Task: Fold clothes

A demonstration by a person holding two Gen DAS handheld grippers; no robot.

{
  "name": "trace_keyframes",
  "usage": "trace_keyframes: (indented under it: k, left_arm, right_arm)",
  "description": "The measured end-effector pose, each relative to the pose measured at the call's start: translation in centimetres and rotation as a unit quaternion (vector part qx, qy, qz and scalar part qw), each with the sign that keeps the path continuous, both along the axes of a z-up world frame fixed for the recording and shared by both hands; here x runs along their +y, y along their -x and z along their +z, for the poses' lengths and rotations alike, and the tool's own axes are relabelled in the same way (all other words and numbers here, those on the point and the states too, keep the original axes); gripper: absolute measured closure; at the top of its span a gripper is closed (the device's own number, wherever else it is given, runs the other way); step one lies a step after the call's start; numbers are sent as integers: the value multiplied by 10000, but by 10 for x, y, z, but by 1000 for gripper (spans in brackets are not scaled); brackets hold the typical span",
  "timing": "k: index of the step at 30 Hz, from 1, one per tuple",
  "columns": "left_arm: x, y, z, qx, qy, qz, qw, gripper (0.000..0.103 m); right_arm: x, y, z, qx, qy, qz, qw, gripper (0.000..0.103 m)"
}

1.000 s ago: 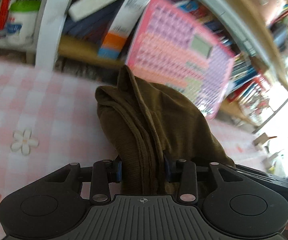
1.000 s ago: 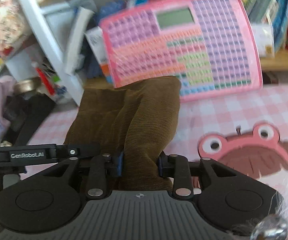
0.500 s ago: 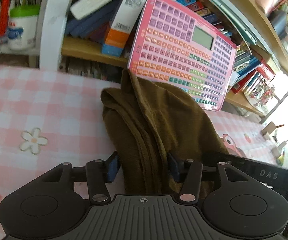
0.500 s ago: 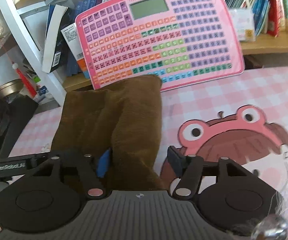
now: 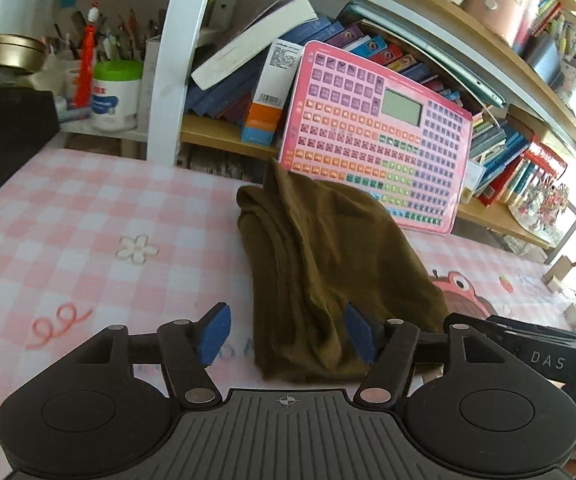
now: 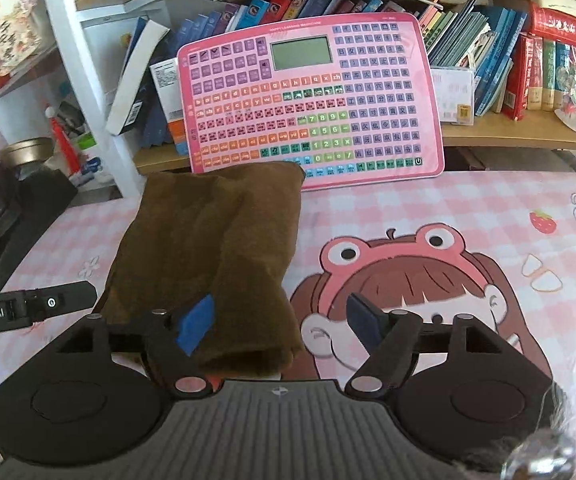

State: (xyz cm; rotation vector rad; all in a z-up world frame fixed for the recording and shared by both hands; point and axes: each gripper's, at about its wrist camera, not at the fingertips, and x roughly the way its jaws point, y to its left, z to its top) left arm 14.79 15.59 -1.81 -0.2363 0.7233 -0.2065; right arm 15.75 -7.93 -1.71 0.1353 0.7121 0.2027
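Note:
A folded olive-brown garment (image 5: 328,264) lies on the pink checked tablecloth (image 5: 87,232); it also shows in the right wrist view (image 6: 215,248). My left gripper (image 5: 288,334) is open, its jaws spread on either side of the garment's near left end, not pinching it. My right gripper (image 6: 283,322) is open over the garment's near right corner, with the left pad (image 6: 195,322) above the cloth and the right pad (image 6: 362,322) above the cartoon print.
A pink toy keyboard board (image 6: 308,100) leans against the bookshelf (image 6: 508,140) right behind the garment. A white shelf post (image 5: 175,60) and jars stand at the back left. The other gripper's black body (image 5: 548,356) sits at the right.
Both grippers let go of the garment and opened. The cloth dropped flat onto the table, and both grippers drew back a little from it.

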Motion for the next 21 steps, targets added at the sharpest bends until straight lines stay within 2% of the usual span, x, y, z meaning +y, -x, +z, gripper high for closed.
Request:
trace_keyframes:
  k: [5, 7, 10, 21]
  left_arm:
    - [-18, 28, 1, 18, -243, 86, 9997, 36]
    - [-25, 39, 2, -15, -363, 126, 9993, 30]
    - [-36, 55, 3, -56, -531, 187, 9984, 28]
    - [-52, 85, 3, -126, -695, 492, 9963, 15]
  right_arm:
    - [-4, 23, 3, -136, 200, 189, 9995, 24]
    - [-5, 31, 3, -149, 249, 197, 9994, 23]
    - [-7, 42, 2, -149, 307, 164, 9993, 22]
    - [-19, 71, -3, -51, 352, -28, 9994, 18]
